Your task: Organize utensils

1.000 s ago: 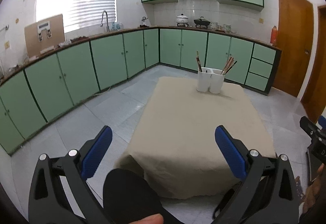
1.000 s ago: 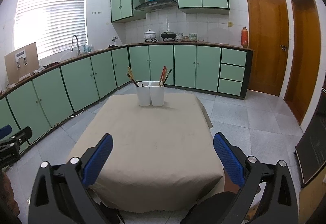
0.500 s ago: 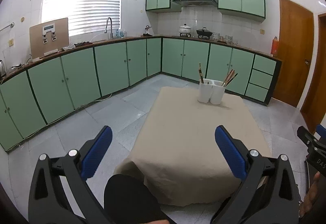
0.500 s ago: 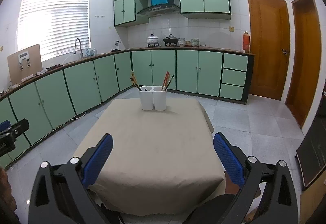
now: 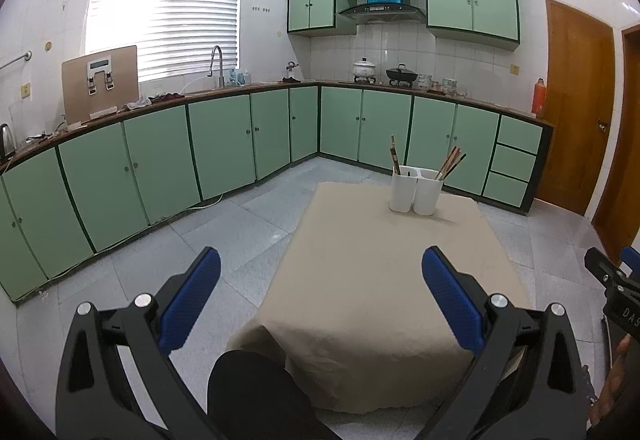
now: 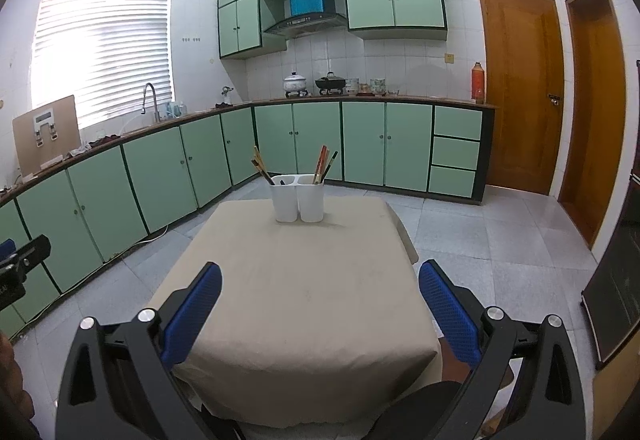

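A white two-part utensil holder (image 5: 416,190) stands at the far end of a table covered in beige cloth (image 5: 384,280); it also shows in the right wrist view (image 6: 298,197). Chopsticks (image 6: 325,163) stick out of its right part and more chopsticks (image 6: 261,164) out of its left part. My left gripper (image 5: 320,296) is open and empty, above the table's near left corner. My right gripper (image 6: 319,300) is open and empty, above the table's near edge (image 6: 304,360).
Green floor cabinets (image 5: 160,163) run along the left and far walls, with pots (image 6: 295,83) on the counter. Wooden doors (image 6: 520,87) are at the right. The grey tiled floor (image 5: 240,224) surrounds the table. A dark board (image 6: 616,304) leans at the right.
Both grippers have risen and tilted up a little, so the table and holder sit lower in view. Both stay open and empty.
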### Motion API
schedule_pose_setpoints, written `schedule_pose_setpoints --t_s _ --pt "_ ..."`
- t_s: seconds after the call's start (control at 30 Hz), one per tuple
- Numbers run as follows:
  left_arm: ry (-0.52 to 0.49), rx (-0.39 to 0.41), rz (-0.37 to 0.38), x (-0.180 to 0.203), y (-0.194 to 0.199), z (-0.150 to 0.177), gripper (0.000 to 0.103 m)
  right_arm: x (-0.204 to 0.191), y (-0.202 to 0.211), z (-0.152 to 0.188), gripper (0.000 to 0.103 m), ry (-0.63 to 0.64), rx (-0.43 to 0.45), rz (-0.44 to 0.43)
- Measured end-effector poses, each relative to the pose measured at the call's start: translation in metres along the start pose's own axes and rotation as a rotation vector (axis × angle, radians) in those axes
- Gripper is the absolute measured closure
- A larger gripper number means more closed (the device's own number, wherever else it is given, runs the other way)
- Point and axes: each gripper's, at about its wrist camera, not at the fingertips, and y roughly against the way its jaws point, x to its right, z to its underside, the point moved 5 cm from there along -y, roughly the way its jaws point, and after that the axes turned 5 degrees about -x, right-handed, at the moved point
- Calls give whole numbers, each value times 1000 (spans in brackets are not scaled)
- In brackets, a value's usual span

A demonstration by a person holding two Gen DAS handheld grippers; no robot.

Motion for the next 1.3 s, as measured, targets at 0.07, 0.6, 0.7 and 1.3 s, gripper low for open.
schedule_pose_setpoints --t_s 0.07,0.6,0.7,1.3 --pt "-1 1 -1 1 1 0 5 1 0 0 6 -3 1 -1" --pt "4 -7 9 -4 -2 0 5 3 1 2 6 -4 1 0" --pt "4 -8 9 -3 -2 0 5 3 1 2 6 -4 1 -2" --pt "4 -9 16 -3 -3 -2 5 3 1 2 6 -7 1 -1"
